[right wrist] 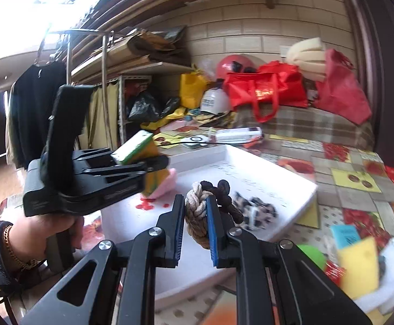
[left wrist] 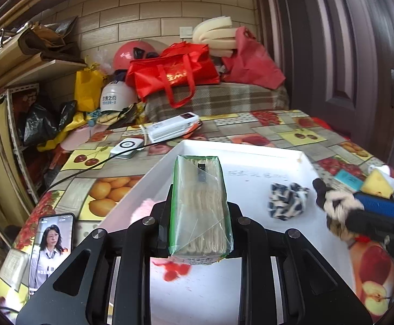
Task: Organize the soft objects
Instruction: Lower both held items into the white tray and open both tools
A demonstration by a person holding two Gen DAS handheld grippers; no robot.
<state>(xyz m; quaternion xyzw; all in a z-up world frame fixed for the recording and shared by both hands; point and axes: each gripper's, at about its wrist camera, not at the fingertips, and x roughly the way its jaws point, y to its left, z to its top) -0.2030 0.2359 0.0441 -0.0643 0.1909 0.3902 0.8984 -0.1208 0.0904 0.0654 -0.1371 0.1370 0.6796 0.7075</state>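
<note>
- The white tray (left wrist: 251, 151) sits on the fruit-print tablecloth (left wrist: 299, 132), and both tools hover over it.
- The left gripper (left wrist: 201, 216) is clamped on a wrapped sponge pack (left wrist: 201, 203), held above the tray's near-left part; a pink fluffy thing (left wrist: 142, 208) lies just beside it.
- The right gripper (right wrist: 195, 211) is closed on a knotted rope toy (right wrist: 197, 203), over the tray's near edge.
- A leopard-print scrunchie (left wrist: 287, 200) already lies in the tray.
- I'd worry the two tools bump, working this close, or that the slick wrapper slides from the pads.
- The rope's dark loose end could snag the scrunchie on release.
</note>
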